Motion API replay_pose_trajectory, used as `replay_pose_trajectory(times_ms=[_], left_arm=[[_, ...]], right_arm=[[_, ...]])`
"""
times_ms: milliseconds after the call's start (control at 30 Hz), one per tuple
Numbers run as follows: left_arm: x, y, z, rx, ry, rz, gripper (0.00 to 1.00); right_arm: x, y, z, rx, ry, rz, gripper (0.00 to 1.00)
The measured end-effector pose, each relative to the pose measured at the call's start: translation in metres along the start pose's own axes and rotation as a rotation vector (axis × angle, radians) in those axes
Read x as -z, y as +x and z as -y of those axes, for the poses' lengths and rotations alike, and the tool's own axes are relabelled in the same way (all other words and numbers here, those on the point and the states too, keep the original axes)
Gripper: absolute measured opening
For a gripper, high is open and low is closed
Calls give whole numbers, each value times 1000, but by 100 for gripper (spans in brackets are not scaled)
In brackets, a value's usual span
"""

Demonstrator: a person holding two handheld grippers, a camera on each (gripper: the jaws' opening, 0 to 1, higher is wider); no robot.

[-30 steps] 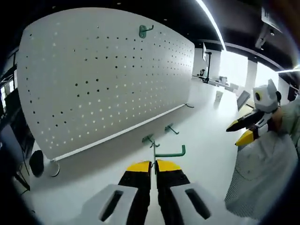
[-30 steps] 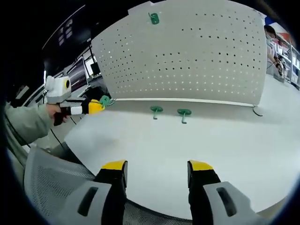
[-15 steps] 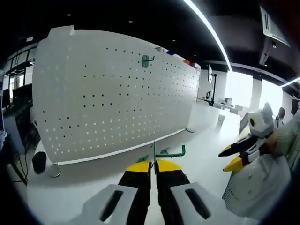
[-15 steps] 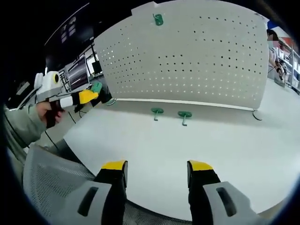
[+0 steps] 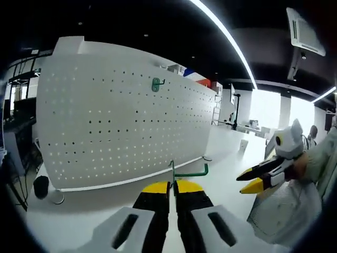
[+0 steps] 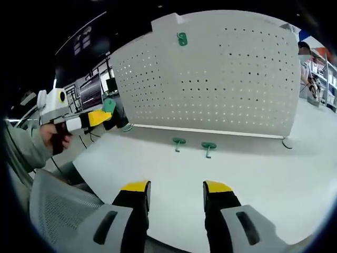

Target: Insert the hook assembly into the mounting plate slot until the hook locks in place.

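Observation:
A white perforated mounting plate [image 5: 121,116] [image 6: 221,79] stands upright on a white table. One green hook [image 5: 156,83] [image 6: 182,38] hangs near its top. My left gripper [image 5: 173,185] is shut on a green hook assembly [image 5: 189,172], held in the air in front of the plate; the same gripper [image 6: 100,117] appears at the left of the right gripper view with the green piece [image 6: 109,105] at its tip. My right gripper [image 6: 174,187] is open and empty above the table's near edge, and it [image 5: 251,178] enters the left gripper view from the right.
Two loose green hooks [image 6: 179,142] [image 6: 208,147] lie on the white table [image 6: 263,179] by the plate's foot. A mesh chair back [image 6: 58,211] sits at the lower left. A person's sleeve [image 6: 23,147] holds the left gripper. Desks and monitors stand behind.
The left gripper has risen with the hook, so the table hooks have dropped out of its view. The right gripper's jaws have closed in slightly while staying open.

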State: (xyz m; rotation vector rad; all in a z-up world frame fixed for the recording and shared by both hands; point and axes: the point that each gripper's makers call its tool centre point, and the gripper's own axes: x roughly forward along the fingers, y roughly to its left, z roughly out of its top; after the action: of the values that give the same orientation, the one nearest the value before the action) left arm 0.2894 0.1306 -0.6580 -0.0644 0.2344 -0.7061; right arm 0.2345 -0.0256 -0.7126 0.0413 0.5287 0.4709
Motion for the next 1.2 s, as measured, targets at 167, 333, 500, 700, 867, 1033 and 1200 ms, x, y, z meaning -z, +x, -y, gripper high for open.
replay_pose_trajectory(times_ms=[167, 333, 500, 700, 867, 1033, 1200], left_arm=[[-2, 1, 3, 4, 17, 8, 3], [-3, 0, 3, 4, 20, 13, 3], [-4, 0, 4, 1, 28, 17, 3], [-6, -1, 7, 5, 25, 29, 3], [-10, 1, 11, 14, 31, 39, 3], [-16, 2, 12, 18, 43, 51, 3], [-20, 3, 16, 27, 40, 66, 3]], right_arm=[[-15, -3, -13, -24, -13, 33, 36], [-33, -5, -24, -55, -4, 73, 34], [-43, -7, -34, -78, 4, 95, 33], [-59, -8, -48, -109, 1, 127, 32], [-72, -8, -58, -131, -7, 152, 32], [-84, -6, -68, -154, 6, 178, 31], [-95, -3, -84, -186, -1, 201, 30]])
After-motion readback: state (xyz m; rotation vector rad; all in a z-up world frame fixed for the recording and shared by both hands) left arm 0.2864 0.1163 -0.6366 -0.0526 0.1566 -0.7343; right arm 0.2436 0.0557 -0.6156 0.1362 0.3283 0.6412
